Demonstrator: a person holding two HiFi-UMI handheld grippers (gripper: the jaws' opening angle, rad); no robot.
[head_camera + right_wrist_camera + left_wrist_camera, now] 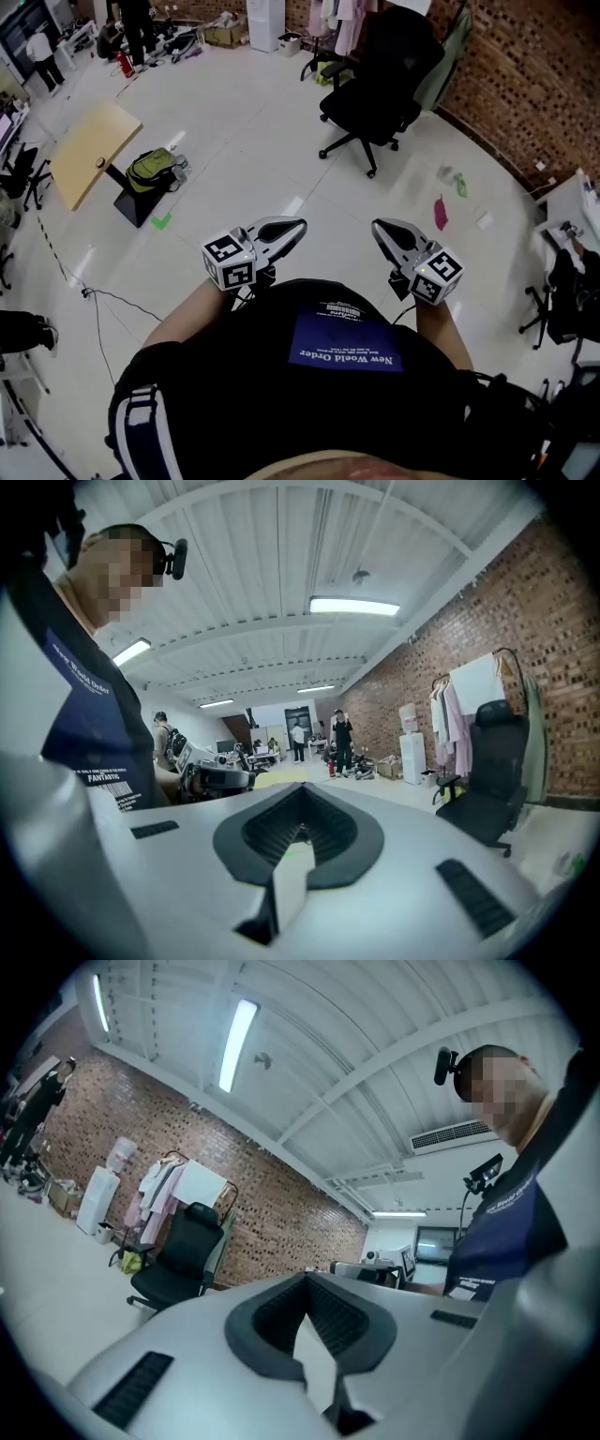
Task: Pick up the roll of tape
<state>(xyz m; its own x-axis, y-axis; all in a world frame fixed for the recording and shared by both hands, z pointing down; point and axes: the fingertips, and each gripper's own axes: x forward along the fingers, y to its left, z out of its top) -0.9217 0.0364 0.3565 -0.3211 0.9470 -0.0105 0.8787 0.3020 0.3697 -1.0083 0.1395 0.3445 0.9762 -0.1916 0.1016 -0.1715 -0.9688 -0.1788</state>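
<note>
**Q:** How is the operator's clothing identified?

**A:** A black short-sleeved top (281, 403) is worn. A dark blue panel (342, 342) with white lettering and a barcode is printed on the chest. White stripes (141, 412) are carried on the left sleeve. A black camera (442, 1065) is mounted at the head.

**Q:** How are the hand-held units finished?

**A:** The left gripper (292, 227) and the right gripper (382, 228) are shelled in pale grey with dark inner faces. A marker cube (232, 261) with black-and-white squares is fixed to each unit. Dark grey ribbed pads (337, 1321) are set into the jaws, and dark slotted inserts (131, 1389) are let into the shells.
</note>
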